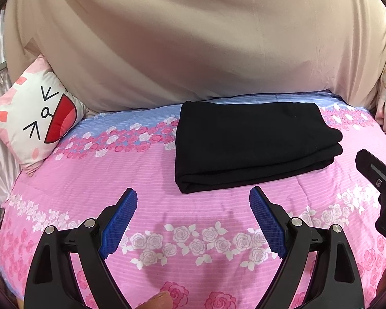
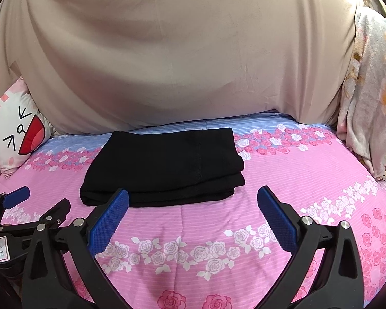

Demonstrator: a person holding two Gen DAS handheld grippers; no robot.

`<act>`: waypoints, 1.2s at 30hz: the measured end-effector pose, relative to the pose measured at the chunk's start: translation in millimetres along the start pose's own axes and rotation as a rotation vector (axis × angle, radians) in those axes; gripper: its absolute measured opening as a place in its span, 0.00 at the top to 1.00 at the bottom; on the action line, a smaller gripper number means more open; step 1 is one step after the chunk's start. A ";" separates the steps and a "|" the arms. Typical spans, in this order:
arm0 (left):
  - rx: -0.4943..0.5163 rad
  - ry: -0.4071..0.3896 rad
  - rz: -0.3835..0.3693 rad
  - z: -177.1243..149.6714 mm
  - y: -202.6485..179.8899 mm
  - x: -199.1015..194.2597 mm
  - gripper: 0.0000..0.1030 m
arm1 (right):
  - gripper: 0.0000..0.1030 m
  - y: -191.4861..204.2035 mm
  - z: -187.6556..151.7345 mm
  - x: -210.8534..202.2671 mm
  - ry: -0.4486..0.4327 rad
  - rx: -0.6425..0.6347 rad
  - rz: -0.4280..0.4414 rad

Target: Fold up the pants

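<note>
Pants: the black pants [image 1: 254, 144] lie folded in a flat stack on the pink rose bedspread [image 1: 198, 219], toward its far side, nearer my right.
Left gripper: my left gripper [image 1: 193, 200] hangs wide open and empty, near the stack's front edge.
Right gripper: my right gripper [image 2: 193, 198] is spread wide, empty; its left finger overlaps the stack's near edge, contact unclear.
Cut off: cat-face cushion [image 1: 36, 118] far left, partly hidden behind beige fabric [image 1: 193, 38].
Fingertip: one fingertip [image 1: 158, 300], bottom edge.
</note>
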State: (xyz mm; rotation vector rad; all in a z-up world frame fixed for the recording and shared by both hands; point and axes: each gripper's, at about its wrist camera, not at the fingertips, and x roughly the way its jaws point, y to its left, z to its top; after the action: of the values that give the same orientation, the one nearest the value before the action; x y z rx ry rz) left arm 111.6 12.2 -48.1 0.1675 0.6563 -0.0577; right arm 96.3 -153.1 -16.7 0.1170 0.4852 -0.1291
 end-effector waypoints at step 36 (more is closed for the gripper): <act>-0.005 -0.003 0.020 -0.7 -5.6 11.8 0.16 | 0.05 -2.3 -1.0 15.8 0.026 0.008 -0.008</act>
State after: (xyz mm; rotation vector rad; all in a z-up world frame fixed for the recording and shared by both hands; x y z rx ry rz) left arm 119.9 6.8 -56.6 0.1686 0.6521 -0.0374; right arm 109.3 -156.7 -25.2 0.1245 0.5111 -0.1377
